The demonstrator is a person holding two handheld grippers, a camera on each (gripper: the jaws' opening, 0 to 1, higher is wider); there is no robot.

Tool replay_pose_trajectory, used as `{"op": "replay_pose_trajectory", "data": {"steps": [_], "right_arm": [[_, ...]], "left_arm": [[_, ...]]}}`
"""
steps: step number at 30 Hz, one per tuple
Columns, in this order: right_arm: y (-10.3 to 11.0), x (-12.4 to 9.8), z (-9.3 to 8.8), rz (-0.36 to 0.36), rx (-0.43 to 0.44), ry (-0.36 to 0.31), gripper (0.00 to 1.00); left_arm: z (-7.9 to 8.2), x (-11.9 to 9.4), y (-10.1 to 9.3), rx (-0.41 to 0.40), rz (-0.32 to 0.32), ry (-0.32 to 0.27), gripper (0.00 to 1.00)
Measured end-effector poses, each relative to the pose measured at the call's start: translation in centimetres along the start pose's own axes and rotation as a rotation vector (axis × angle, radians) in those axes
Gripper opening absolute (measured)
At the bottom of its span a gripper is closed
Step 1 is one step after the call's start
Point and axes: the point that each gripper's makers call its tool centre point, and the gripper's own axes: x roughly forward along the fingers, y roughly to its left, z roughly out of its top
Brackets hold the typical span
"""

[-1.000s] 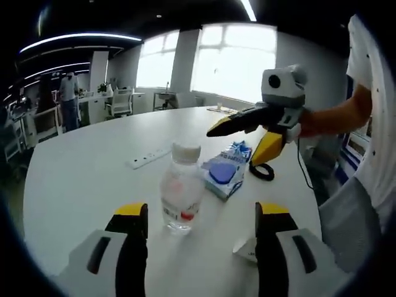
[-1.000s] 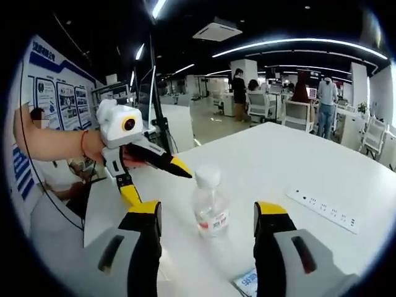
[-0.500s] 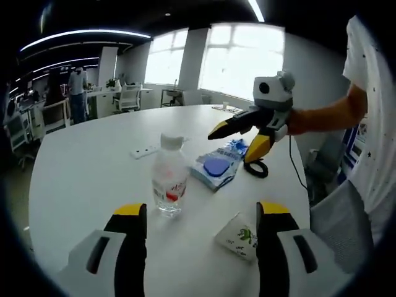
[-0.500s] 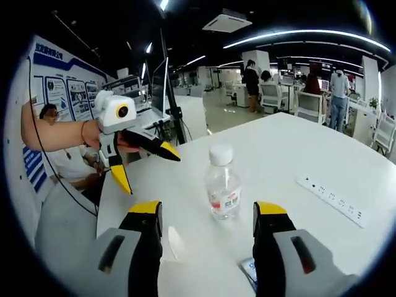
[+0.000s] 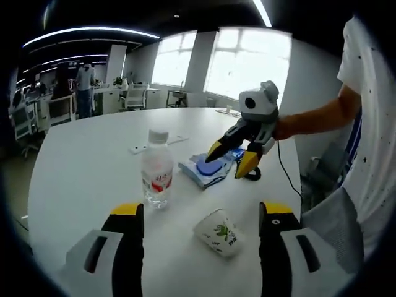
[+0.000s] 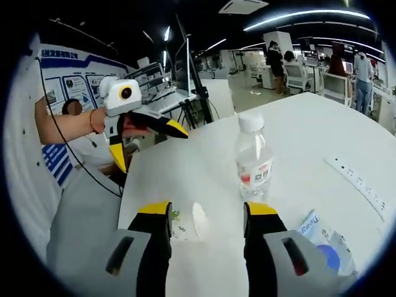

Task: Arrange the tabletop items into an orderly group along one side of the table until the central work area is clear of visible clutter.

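A: What's on the desk [image 5: 80, 161]?

B: Largest first: a blue and white packet [image 5: 207, 168] lying flat, a clear water bottle [image 5: 156, 168] standing upright to one side of it, and a small crumpled paper cup [image 5: 219, 231] on its side nearest the person.

A: And the grippers?

B: The right gripper [image 5: 230, 156] hangs just above the packet, jaws parted and holding nothing. The left gripper [image 6: 143, 143] is off over the desk's near edge, jaws also spread and bare.

A: Which moves next?

B: My guess is the right: the packet lies directly beneath its jaws. The cup sits between the right gripper's own jaws in the right gripper view, the bottle beyond.
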Motion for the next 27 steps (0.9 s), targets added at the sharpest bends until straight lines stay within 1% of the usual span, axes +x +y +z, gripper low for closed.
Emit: {"op": "replay_pose_trajectory", "data": {"steps": [3, 5, 7, 10, 13, 14, 17, 21, 25, 26, 27], "right_arm": [[0.5, 0.7, -0.8, 0.055, -0.014, 0.037, 0.38], [1.0, 1.3, -1.6, 0.108, 0.007, 0.071, 0.36], [1.3, 1.8, -2.2, 0.144, 0.003, 0.097, 0.32], [1.5, 2.6, -2.9, 0.184, -0.001, 0.134, 0.27], [1.7, 3.1, -3.2, 0.215, 0.001, 0.149, 0.22], [1.7, 3.3, -3.5, 0.232, 0.011, 0.167, 0.22], [1.4, 3.8, -3.6, 0.259, 0.012, 0.184, 0.21], [1.1, 4.0, -3.9, 0.306, 0.048, 0.205, 0.19], [1.6, 4.3, -4.2, 0.373, 0.089, 0.227, 0.19], [1.6, 4.4, -4.4, 0.383, 0.099, 0.24, 0.19], [1.4, 4.6, -4.6, 0.386, 0.091, 0.251, 0.18]], "left_arm": [[-0.1, -0.1, -0.4, -0.007, 0.005, -0.003, 0.77], [-0.1, -0.1, -0.6, -0.022, 0.002, -0.004, 0.77], [0.0, -0.3, -0.9, -0.022, 0.003, -0.01, 0.77], [0.2, -0.5, -1.0, -0.03, 0.007, -0.021, 0.76], [0.2, -0.6, -0.9, -0.036, 0.011, -0.024, 0.76], [0.1, -0.7, -0.9, -0.037, 0.011, -0.021, 0.76], [0.0, -0.8, -1.0, -0.042, 0.011, -0.019, 0.75], [-0.3, -1.1, -1.0, -0.052, 0.018, -0.014, 0.75], [-0.3, -1.3, -1.0, -0.058, 0.022, -0.015, 0.74], [-0.4, -1.3, -1.1, -0.066, 0.023, -0.014, 0.74], [-0.4, -1.4, -1.1, -0.066, 0.024, -0.018, 0.74]]}}
